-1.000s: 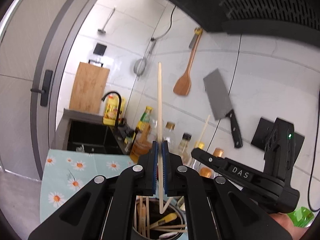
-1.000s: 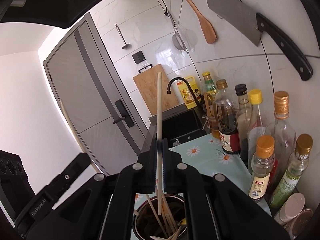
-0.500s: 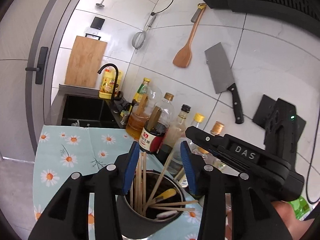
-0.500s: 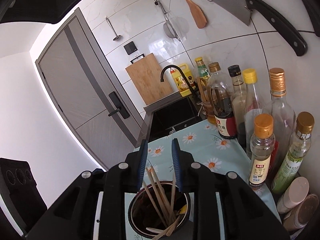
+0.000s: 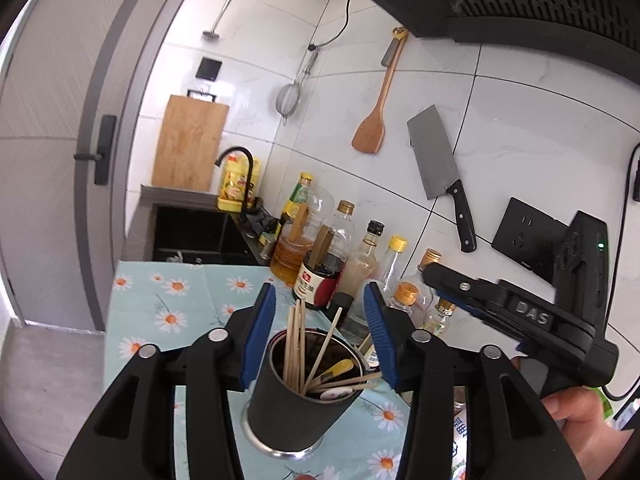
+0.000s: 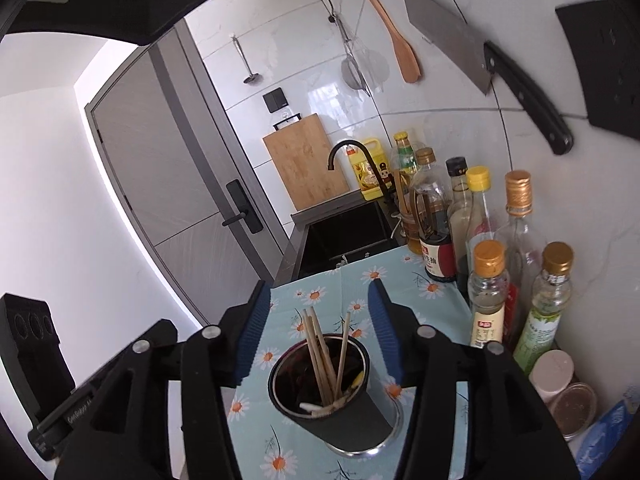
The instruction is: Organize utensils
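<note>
A dark utensil cup [image 5: 296, 404] stands on the daisy-print cloth [image 5: 176, 304]. Several wooden chopsticks [image 5: 295, 340] and a yellow-handled spoon [image 5: 338, 369] stand in it. My left gripper [image 5: 320, 332] is open and empty, jaws wide apart just above the cup. In the right wrist view the same cup [image 6: 332, 400] with chopsticks [image 6: 320, 352] sits below my right gripper [image 6: 320, 328], which is also open and empty. The right gripper's body [image 5: 520, 320] shows at the right of the left wrist view.
A row of sauce and oil bottles [image 6: 488, 288] lines the tiled wall to the right of the cup. Two jar lids [image 6: 560, 380] sit at the near right. A black sink with tap [image 5: 200, 232] lies beyond the cloth. A cleaver [image 5: 440, 168] and wooden spatula [image 5: 372, 128] hang on the wall.
Both grippers held one chopstick each upright above the cup a second ago. Both opened, the chopsticks dropped into the cup, and the jaws have since spread wider.
</note>
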The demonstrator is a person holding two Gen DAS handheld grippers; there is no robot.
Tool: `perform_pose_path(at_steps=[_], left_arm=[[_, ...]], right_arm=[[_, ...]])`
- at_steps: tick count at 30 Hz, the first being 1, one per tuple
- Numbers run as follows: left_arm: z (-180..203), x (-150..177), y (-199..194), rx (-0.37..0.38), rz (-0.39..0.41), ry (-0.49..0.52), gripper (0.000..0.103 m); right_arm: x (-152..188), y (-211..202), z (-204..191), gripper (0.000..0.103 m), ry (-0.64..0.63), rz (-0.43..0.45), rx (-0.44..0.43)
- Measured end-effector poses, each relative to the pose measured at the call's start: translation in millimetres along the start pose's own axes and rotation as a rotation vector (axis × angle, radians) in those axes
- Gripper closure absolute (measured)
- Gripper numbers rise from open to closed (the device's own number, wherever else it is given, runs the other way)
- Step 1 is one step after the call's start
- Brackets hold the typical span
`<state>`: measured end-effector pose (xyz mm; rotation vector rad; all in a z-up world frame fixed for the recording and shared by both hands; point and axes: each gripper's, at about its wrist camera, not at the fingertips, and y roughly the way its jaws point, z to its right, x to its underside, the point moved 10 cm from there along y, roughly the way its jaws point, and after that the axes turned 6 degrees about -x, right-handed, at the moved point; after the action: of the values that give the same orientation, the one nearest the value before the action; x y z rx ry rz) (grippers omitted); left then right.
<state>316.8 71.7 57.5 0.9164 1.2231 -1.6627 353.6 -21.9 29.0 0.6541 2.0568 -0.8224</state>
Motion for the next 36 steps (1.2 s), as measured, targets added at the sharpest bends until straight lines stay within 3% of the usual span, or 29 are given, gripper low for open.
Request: perform_pose_path(at_steps=[4,6,8,10,14,23,28,36], left_arm=[[6.9,0.0,-27.3,-0.023,0.006,0.032,0.044],[10.9,1.8,-40.2,-0.032,0.005,0.049,0.034],[16.3,5.4,-56.2,-0.056,0.005,0.071,0.014],[22.7,7.1,-70.7,-0.079,0.022,0.095,0.006],[38.4,19.5,-91.6,-0.131,0.014,0.155,0.006],[48.6,69.4,-120.2,-0.219,-0.085,0.093,0.006],[53.1,108.0,-133.5,-0.291,-0.129,0.115,0.006],[62.4,157.4,-144.0,-0.33,-0.194,0.096,0.006]], right_arm=[[-0.1,-33.1,-12.1,0.026,-0.085,0.015,-0.011],[1.3,-48.5,-16.4,0.01,-0.129,0.02,-0.016],[5.0,-61.4,-18.9,0.005,-0.174,0.017,-0.017],[9.6,-72.4,-20.6,0.005,-0.206,0.01,-0.03],[21.5,-91.2,-17.9,0.005,-0.208,-0.036,-0.065],[58.0,-143.3,-6.6,0.005,-0.325,-0.095,-0.04],[91.9,-160.2,-7.5,0.005,-0.403,-0.133,-0.051],[134.5,-168.0,10.8,0.005,-0.368,-0.197,-0.027]])
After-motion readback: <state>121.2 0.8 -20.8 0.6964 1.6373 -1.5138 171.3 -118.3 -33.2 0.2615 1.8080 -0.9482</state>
